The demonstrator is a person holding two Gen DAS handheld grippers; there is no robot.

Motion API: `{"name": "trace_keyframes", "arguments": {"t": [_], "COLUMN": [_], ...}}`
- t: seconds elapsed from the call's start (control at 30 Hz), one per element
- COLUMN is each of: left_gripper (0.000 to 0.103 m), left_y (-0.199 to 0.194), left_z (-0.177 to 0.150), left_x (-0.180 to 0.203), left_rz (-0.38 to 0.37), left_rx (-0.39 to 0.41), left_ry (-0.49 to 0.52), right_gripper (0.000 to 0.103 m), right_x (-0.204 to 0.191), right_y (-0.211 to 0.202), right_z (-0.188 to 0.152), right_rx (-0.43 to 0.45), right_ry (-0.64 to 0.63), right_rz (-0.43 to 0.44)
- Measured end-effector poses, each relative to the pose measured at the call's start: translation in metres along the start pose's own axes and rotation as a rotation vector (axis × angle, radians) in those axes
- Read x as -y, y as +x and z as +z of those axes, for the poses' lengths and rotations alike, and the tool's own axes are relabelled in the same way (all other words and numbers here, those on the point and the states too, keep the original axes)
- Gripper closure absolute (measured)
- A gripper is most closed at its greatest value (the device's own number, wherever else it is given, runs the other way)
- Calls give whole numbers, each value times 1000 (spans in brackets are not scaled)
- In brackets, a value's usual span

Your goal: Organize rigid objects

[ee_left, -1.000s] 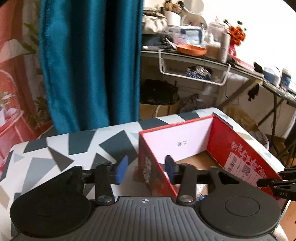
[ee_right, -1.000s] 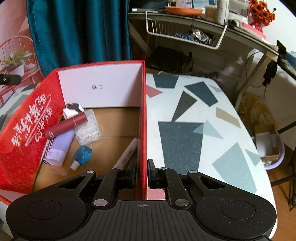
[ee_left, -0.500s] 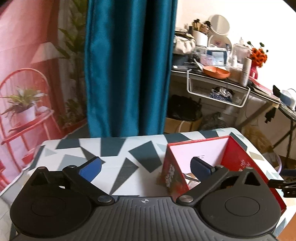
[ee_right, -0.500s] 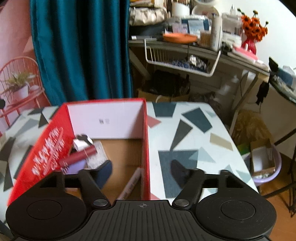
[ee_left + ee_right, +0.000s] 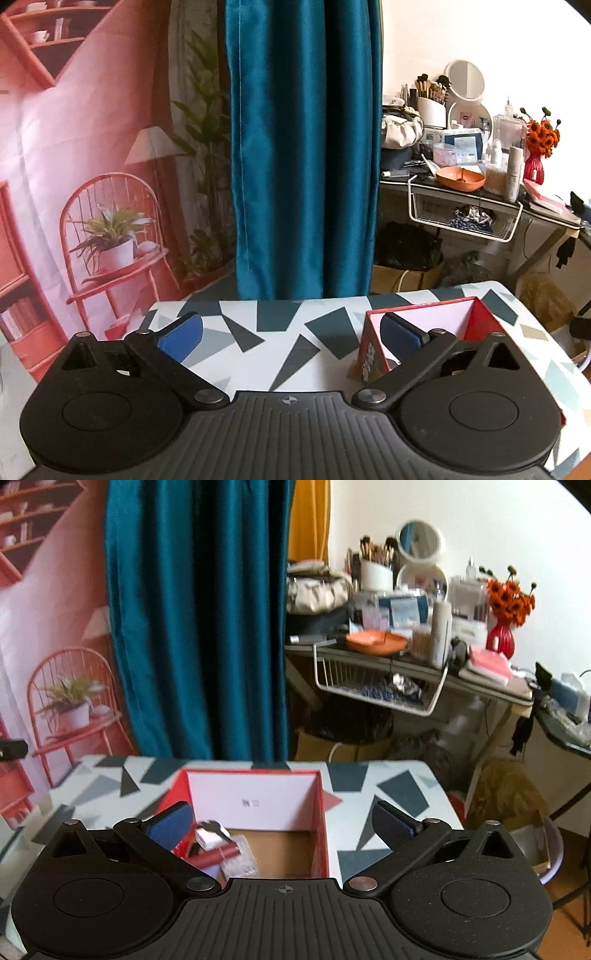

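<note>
A red cardboard box with white inner walls stands open on the patterned table. Inside it lie a dark red tube, a clear plastic case and a small white item. My right gripper is open and empty, raised above and behind the box. In the left wrist view the box sits at the right. My left gripper is open and empty, raised over the table left of the box.
A teal curtain hangs behind the table. A cluttered desk with a wire basket, an orange bowl and a red vase stands at the back right. A printed backdrop with a red chair is at the left.
Both grippers let go of the box walls, opened wide and pulled up and back. The box stays on the table.
</note>
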State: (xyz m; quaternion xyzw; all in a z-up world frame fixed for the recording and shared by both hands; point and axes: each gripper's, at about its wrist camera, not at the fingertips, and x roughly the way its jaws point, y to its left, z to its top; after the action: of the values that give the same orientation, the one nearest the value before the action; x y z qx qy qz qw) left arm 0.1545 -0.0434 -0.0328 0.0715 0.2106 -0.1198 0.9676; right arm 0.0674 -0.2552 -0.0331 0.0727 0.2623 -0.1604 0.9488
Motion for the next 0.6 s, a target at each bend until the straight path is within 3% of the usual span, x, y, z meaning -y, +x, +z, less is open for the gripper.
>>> {"name": "trace_keyframes", "arguments": {"t": [0.17, 0.33, 0.6], "left_gripper": [0, 0, 0], "left_y": [-38, -83, -151], "left_z": [1, -2, -18], "left_x": [-3, 3, 0], "left_rz": [41, 93, 116], "left_rx": [16, 72, 163], "left_ry": [-50, -38, -100], "right_gripper": [0, 0, 0], "right_x": [-10, -21, -46], "right_y": [-42, -82, -143], "right_z": [8, 8, -2], "right_rx": [41, 90, 159], "right_ry": [27, 24, -9], "right_rz": [25, 39, 35]}}
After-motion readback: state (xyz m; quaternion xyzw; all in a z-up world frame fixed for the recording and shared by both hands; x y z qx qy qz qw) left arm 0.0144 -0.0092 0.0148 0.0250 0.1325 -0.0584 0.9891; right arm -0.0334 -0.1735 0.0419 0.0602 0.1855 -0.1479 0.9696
